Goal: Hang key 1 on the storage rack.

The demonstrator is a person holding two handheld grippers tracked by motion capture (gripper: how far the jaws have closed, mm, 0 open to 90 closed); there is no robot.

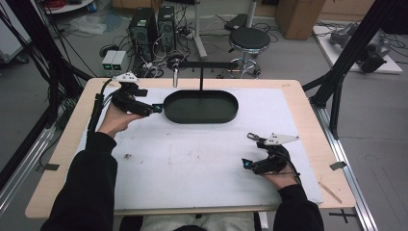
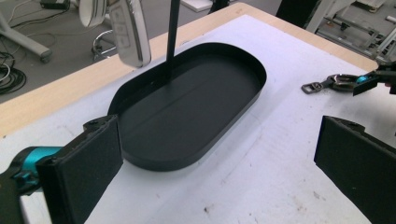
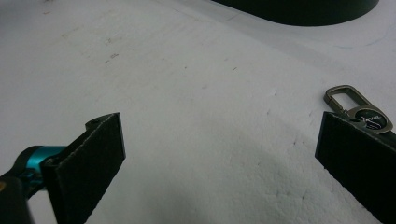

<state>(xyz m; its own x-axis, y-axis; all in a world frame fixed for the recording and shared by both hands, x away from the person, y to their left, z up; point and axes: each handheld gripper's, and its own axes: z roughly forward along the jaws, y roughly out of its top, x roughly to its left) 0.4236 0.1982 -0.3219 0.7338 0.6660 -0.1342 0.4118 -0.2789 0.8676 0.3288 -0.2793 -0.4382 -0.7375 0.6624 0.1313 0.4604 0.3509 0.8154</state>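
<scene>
A black oval tray (image 1: pixel 211 115) lies at the back middle of the white mat. A thin black stand (image 1: pixel 200 77) rises from its far edge, and a silver car key fob (image 1: pixel 175 76) hangs from the stand's arm. The left gripper view has the fob (image 2: pixel 132 32) above the tray's (image 2: pixel 187 112) far rim. My left gripper (image 1: pixel 156 108) is open, just off the tray's left end. A metal key clip (image 1: pixel 253 137) lies on the mat at the right. My right gripper (image 1: pixel 247 164) is open beside it, with the clip (image 3: pixel 355 105) just past its right jaw.
The white mat (image 1: pixel 192 159) covers most of the wooden table (image 1: pixel 308 125). Small dark specks (image 1: pixel 128 156) lie on the mat at the left. Behind the table are a stool (image 1: pixel 248 41), computer towers (image 1: pixel 143 26) and cables on the floor.
</scene>
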